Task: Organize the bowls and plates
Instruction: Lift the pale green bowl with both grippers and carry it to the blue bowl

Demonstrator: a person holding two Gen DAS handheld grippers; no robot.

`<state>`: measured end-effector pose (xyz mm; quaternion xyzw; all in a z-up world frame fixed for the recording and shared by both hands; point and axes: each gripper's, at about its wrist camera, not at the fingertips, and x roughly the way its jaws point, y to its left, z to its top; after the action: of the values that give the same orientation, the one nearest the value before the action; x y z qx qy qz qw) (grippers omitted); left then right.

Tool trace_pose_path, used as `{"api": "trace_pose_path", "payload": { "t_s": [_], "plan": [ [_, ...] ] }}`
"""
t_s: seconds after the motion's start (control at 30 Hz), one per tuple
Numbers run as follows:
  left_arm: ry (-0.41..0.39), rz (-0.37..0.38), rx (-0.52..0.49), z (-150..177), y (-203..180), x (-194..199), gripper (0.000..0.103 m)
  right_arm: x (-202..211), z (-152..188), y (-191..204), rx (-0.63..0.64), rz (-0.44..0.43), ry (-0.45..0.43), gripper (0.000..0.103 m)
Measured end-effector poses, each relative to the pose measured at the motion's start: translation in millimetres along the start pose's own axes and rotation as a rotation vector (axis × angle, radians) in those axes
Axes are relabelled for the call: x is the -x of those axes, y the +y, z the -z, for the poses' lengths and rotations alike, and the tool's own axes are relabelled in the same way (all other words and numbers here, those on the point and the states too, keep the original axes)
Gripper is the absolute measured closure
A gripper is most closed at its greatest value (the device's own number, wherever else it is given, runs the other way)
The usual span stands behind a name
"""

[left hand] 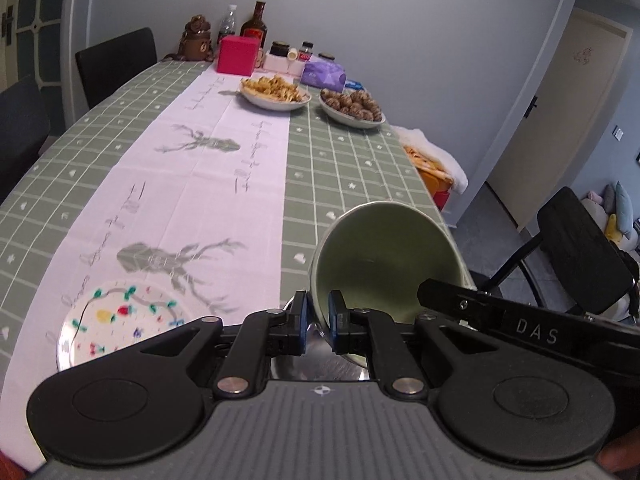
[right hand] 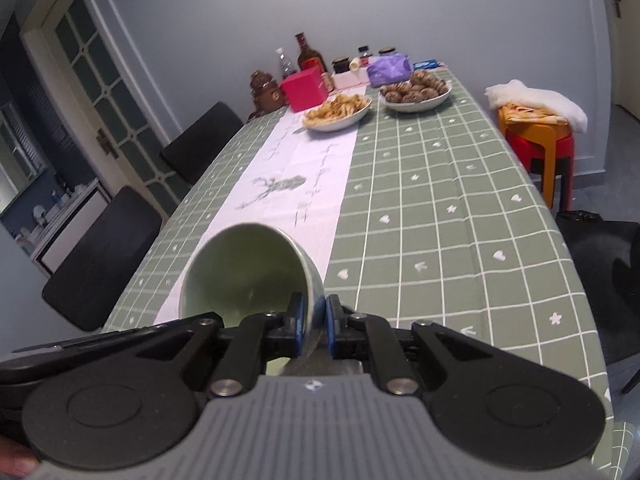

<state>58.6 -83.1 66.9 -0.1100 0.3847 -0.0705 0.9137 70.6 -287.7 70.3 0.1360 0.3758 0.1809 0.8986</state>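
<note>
- The table (right hand: 440, 208) fills the middle of both views under a green checked cloth with a white runner (left hand: 192, 184); its right edge drops to the floor at right in the left wrist view.
- Most of the cloth between the grippers and the far end lies bare.
- Dark chairs (right hand: 104, 256) line the left edge; stacked stools (right hand: 536, 140) stand off the upper right corner.
- Two food dishes, fries (left hand: 275, 92) and round brown pieces (left hand: 351, 109), sit side by side near the far end.
- A green bowl (left hand: 384, 256), tilted with its mouth facing away, is held off the cloth above the right edge.
- The left gripper (left hand: 318, 320) pinches its wall, jaws nearly closed.
- The right gripper (right hand: 316, 322) likewise clamps the wall of a green bowl (right hand: 244, 272), tilted, at lower centre.
- A painted plate (left hand: 120, 320) lies flat at lower left.
</note>
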Motion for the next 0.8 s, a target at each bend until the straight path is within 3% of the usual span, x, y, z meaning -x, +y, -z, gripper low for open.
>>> {"api": "trace_pose_path", "payload": {
  "t_s": [0.23,0.8],
  "plan": [
    [0.048,-0.014,0.012,12,13,-4,0.091,-16,7,6,0.047,-0.004,0.077,0.094],
    [0.148,-0.009,-0.004,18,22,-24,0.091,-41,16,-2,0.023,0.015,0.2,0.093]
  ]
}}
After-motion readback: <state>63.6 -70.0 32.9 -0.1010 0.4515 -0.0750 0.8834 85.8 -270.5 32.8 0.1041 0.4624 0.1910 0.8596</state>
